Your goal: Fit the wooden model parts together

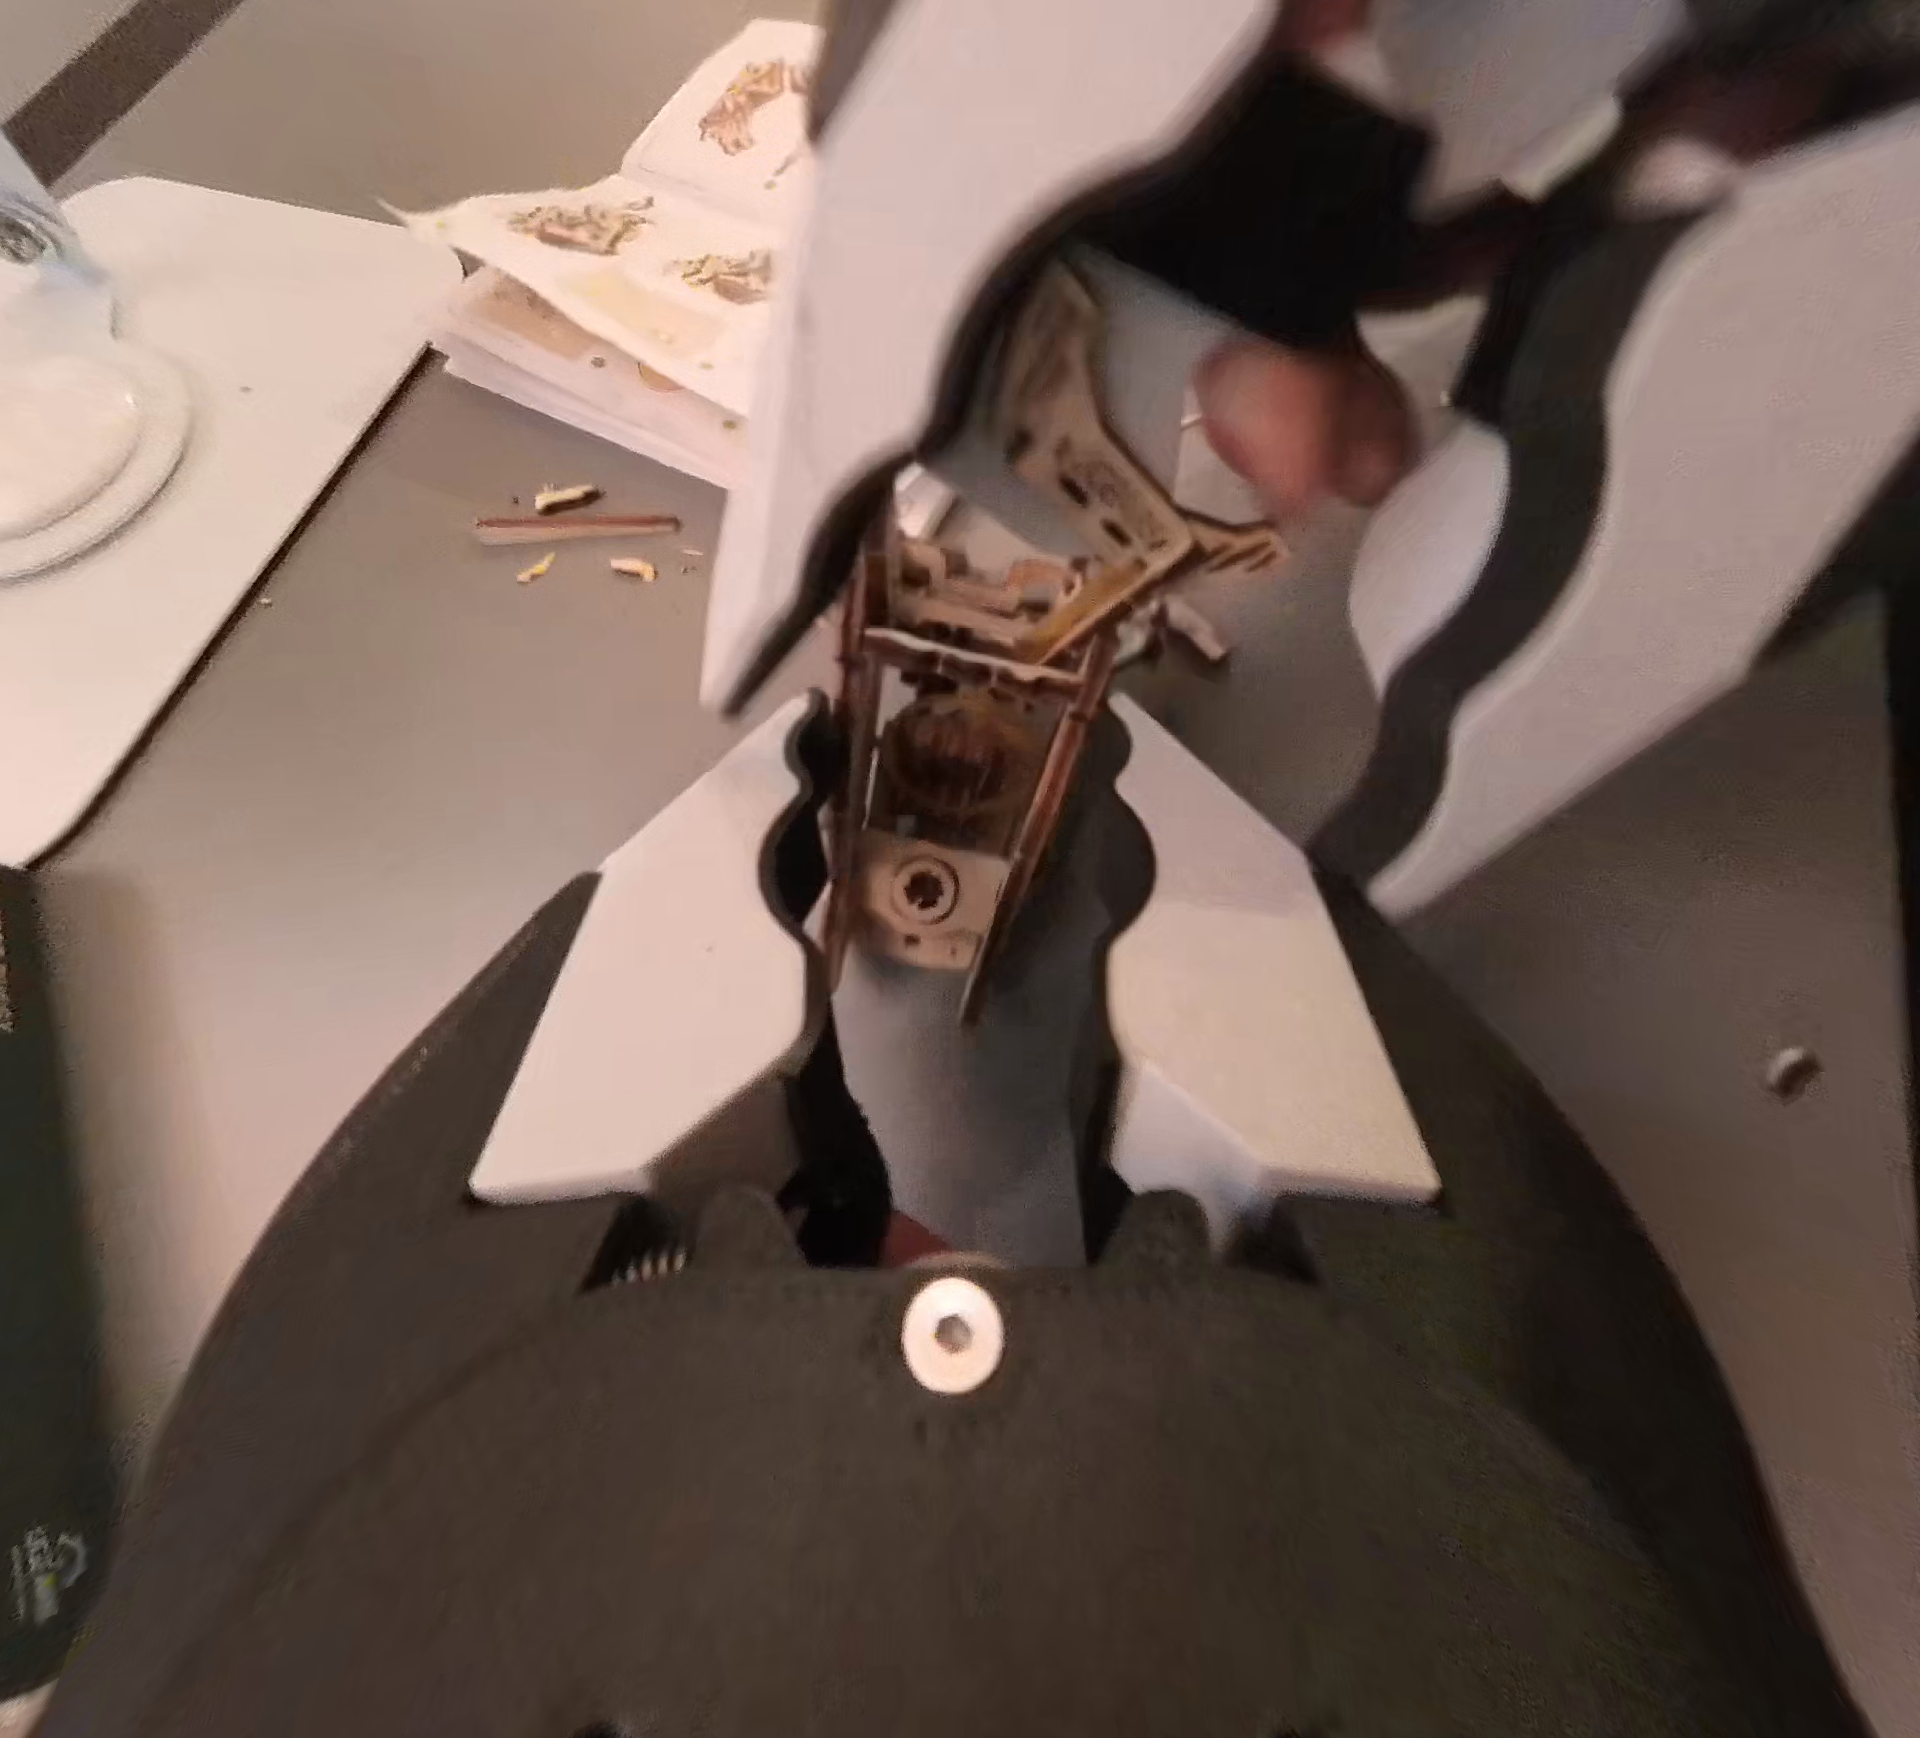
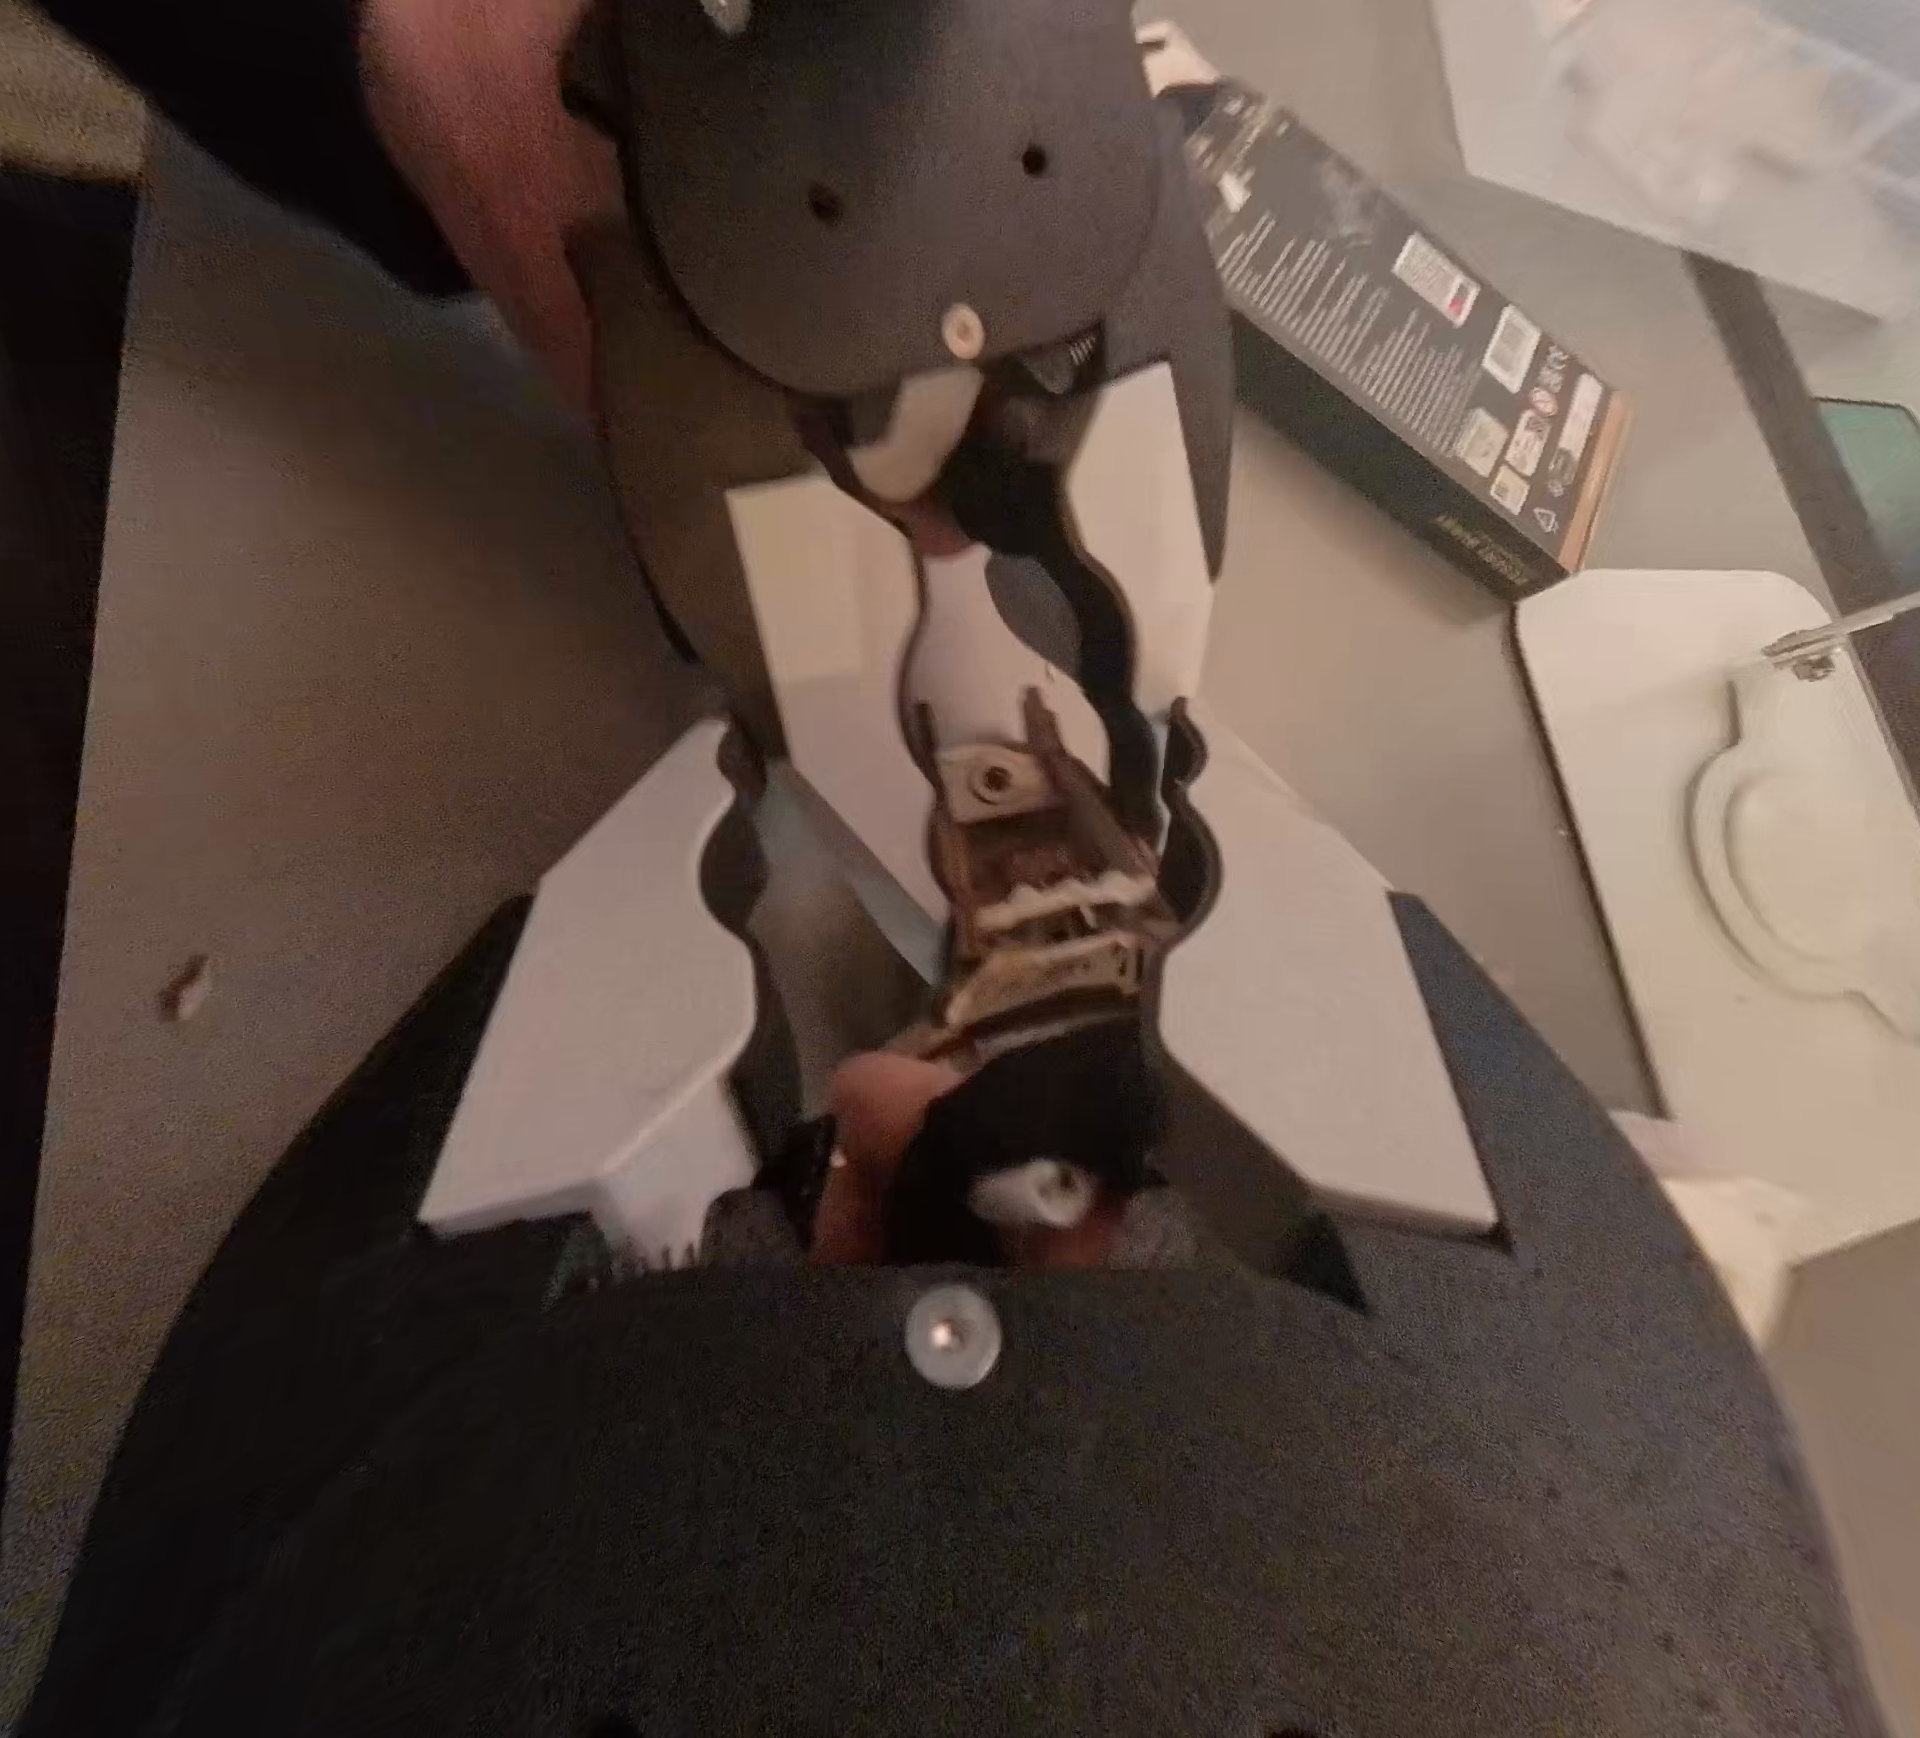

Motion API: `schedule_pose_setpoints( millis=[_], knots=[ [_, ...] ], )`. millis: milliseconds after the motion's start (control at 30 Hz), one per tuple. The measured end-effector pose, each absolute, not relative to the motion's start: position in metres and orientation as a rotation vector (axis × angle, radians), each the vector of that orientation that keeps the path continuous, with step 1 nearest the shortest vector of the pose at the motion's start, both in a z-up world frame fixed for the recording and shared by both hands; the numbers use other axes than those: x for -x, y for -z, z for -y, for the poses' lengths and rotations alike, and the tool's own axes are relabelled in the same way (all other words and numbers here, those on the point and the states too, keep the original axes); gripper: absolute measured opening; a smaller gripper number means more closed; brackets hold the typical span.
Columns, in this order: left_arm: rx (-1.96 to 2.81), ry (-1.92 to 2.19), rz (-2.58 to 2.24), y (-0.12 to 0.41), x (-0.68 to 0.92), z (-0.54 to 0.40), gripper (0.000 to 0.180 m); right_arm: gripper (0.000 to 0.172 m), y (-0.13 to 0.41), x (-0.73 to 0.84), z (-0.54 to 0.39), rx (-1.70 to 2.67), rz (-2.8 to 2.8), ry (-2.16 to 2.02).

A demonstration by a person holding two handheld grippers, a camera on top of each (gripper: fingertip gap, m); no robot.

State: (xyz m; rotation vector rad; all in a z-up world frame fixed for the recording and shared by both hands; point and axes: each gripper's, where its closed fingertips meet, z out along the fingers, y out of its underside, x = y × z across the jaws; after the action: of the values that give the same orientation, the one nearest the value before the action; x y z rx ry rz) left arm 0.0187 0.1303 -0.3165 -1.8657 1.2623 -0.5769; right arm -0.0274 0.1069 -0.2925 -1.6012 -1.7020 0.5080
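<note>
- Gripper on your left (image 1: 961,815) is clamping the wooden model (image 1: 940,857) near its end, with both inner faces pressing on the two thin brown side frames.
- Your right gripper (image 2: 961,857) is standing with its jaws well apart around the far end of the same model (image 2: 1049,899). The model is lying close against one finger (image 2: 1195,857), while the other finger (image 2: 727,857) is clear of it, so this side is not gripping.
- You are holding the model up in the air between the two grippers, above the grey counter (image 1: 312,753).
- Much of the assembly is looking done: side frames, cross pieces, a dark toothed wheel and a pale block with a round hole are already joined.
- A fingertip (image 1: 1299,421) of yours is showing just behind the model's angled pale plate (image 1: 1122,483). I judge that this plate is the piece being seated, though blur is hiding the joint.
- Loose wood slivers (image 1: 577,525) are lying on the counter near the open instruction booklet (image 1: 644,265), and they look like offcuts.
- Whether more parts are waiting, you cannot tell from these views.
</note>
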Motion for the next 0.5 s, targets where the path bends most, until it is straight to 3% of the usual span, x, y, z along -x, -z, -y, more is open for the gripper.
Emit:
schedule_pose_setpoints(
  millis=[33,100,167,233,267,333,500],
  knots=[
    [1.859,0.645,-1.257,0.309,-0.023,-0.129,0.045,0.08,0.287,0.02,-0.109,1.638,1.72,-0.568],
    [1.891,0.604,-1.27,0.315,-0.02,-0.135,0.045,0.068,0.274,0.009,-0.117,1.637,1.726,-0.605],
    [1.891,0.639,-1.276,0.316,-0.021,-0.135,0.045,0.068,0.262,0.0,-0.132,1.672,1.637,-0.683],
    [1.885,0.583,-1.259,0.317,-0.018,-0.144,0.046,0.086,0.284,-0.018,-0.139,1.748,1.719,-0.584],
    [1.893,0.561,-1.273,0.321,-0.018,-0.143,0.056,0.095,0.281,-0.023,-0.14,1.747,1.686,-0.61],
    [1.918,0.572,-1.266,0.325,-0.019,-0.139,0.063,0.097,0.272,-0.032,-0.136,1.749,1.633,-0.722],
    [1.978,0.479,-1.212,0.328,0.0,-0.143,0.09,0.125,0.266,-0.073,-0.143,1.835,1.523,-0.704]
  ],
)
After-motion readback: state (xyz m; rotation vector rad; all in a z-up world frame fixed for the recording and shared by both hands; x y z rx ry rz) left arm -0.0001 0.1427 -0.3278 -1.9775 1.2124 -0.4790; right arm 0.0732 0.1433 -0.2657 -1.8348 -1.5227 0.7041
